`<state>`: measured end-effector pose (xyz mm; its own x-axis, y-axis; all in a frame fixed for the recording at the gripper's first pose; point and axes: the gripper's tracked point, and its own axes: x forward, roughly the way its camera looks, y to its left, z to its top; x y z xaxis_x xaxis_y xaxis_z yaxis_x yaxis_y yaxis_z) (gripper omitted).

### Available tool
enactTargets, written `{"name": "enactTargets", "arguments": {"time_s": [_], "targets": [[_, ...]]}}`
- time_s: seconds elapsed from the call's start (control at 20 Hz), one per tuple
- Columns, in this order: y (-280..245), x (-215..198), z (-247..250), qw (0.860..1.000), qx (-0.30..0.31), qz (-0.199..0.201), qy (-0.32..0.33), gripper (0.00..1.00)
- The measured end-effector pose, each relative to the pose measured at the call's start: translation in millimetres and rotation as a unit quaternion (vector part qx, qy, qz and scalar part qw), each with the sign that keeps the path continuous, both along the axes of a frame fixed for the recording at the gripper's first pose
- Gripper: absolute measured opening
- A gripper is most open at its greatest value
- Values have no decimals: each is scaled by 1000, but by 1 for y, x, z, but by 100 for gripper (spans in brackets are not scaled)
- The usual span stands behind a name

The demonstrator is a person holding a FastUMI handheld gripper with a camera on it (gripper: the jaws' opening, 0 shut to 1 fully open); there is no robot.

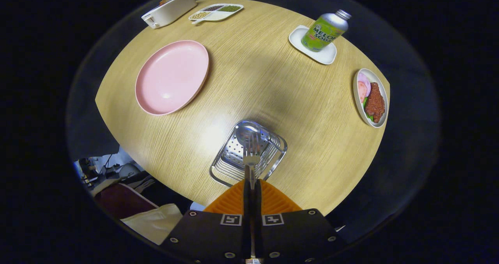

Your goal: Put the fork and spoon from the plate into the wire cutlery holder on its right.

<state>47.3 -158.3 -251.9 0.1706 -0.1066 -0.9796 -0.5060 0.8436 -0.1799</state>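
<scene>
Clamped together on the fork's [252, 155] handle, the claw [252, 190] hangs over the holder [273, 166], tines pointing to 12 o'clock along its fingers. Spoon [246, 133] already lies inside; the plate [171, 77] sits bare at 10 o'clock on the tabletop [273, 80].

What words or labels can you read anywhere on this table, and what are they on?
"MELON SODA": on the green bottle standing on the small white tray.
Smaller print on that bottle: too small to read.
The square markers on the gripper, which is shut on the fork: patterns, no words.
</scene>
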Motion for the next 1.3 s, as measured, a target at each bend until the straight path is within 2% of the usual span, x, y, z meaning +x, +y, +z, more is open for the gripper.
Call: {"name": "enactTargets", "arguments": {"time_s": [0.1, 0.25, 0.45, 0.5, 0.55, 0.75, 0.95, 1.3], "targets": [[1, 8, -3, 1000, -9, 8, -5, 6], [14, 11, -4, 1000, 11, 6, -7, 11], [26, 20, 19, 997, 48, -8, -59, 61], [29, 22, 28, 995, 63, -17, -77, 89], [34, 24, 40, 992, 78, -28, -96, 100], [47, 29, 90, 972, 141, -61, -178, 100], [58, 26, 149, 943, 196, -76, -259, 100], [48, 1, 246, 866, 245, -118, -420, 100]]}}
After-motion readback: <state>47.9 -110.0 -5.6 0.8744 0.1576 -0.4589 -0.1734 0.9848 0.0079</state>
